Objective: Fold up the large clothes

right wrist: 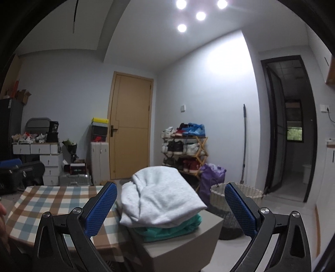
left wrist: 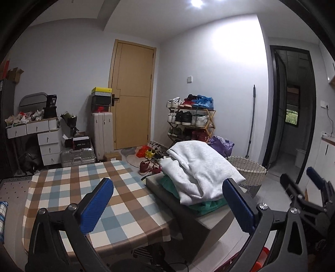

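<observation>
Resting on a grey box-shaped stand, the folded white sweatshirt lies on top of a folded green garment; the two form one stack. The grey stand sits just beside the right edge of the table, which carries a blue, brown and white checked cloth and is bare of clothing.

The left hand-held gripper has its jaws spread wide with nothing between the blue pads. The right hand-held gripper is likewise wide open and empty; the stack appears framed between its pads but is not touched by them.

A woven basket stands on the floor just beyond the stand, with a purple bag behind it. A wooden shoe rack loaded with shoes stands against the far wall, next to a closed wooden door. Suitcases, shoe boxes and a white drawer unit occupy the left side.

The left wrist view alone shows loose red shoes on the floor beyond the table; in the right wrist view the stack hides them. It also shows the right hand-held gripper at its right edge. The right wrist view shows the left hand-held gripper at its left edge, plus four ceiling lights.
</observation>
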